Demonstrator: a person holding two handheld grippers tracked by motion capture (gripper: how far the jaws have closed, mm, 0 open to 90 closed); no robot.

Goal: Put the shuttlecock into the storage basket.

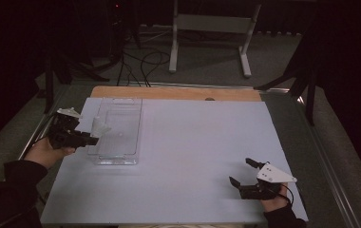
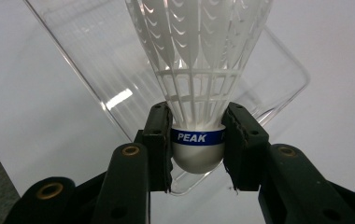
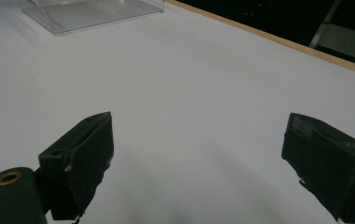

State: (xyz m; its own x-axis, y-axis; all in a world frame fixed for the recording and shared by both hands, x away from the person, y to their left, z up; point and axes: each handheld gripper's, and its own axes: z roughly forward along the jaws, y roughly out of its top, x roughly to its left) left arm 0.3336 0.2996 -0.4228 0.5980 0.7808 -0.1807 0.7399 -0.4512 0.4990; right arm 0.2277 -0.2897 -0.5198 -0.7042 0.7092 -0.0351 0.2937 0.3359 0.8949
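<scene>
High view: left tongs at 9 o'clock clamp a shuttlecock over the clear tray; right tongs, 4 o'clock, gape empty.

White frame stand, cables on grey floor beyond table

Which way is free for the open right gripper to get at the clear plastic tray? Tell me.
Probably yes: bare white table lies between the right gripper and the clear plastic tray. Only the left gripper, shut on a white feather shuttlecock, crowds the tray's left side.
</scene>
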